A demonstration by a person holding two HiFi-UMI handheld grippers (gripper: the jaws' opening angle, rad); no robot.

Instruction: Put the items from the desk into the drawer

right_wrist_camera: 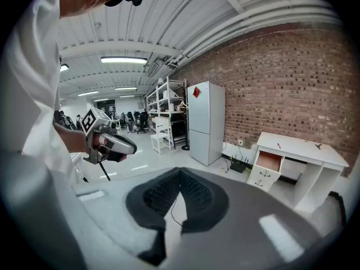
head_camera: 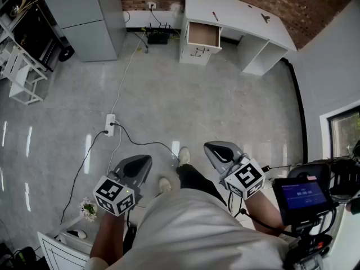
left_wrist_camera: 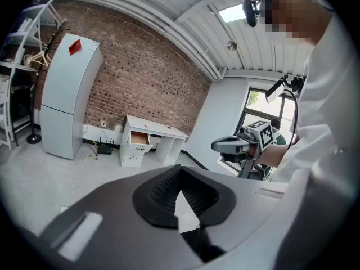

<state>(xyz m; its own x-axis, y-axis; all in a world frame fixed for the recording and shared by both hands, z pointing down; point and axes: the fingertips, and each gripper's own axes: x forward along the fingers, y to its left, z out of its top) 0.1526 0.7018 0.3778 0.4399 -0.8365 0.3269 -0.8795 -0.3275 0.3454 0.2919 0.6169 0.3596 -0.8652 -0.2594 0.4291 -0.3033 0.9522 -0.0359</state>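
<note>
The desk (head_camera: pixel 236 10) stands well away at twelve o'clock, its drawer (head_camera: pixel 203 34) open at the left end. A red pen (head_camera: pixel 214 16) and a dark item (head_camera: pixel 265 18) lie on top. The left gripper (head_camera: pixel 146 161) and right gripper (head_camera: pixel 209 147) are both closed and empty, and the right looks slightly nearer.

Across the grey floor (head_camera: pixel 185 106), a white desk (head_camera: pixel 242 10) stands against the brick wall, the top drawer (head_camera: pixel 203 34) of its pedestal pulled open. A red pen (head_camera: pixel 215 16) and a small dark object (head_camera: pixel 265 18) lie well apart on the desktop. On the floor, a black router (head_camera: pixel 158 37) sits just beside the desk, a fridge (head_camera: pixel 84 18) stands near the wall, and a white power strip (head_camera: pixel 110 124) lies mid-room.
</note>
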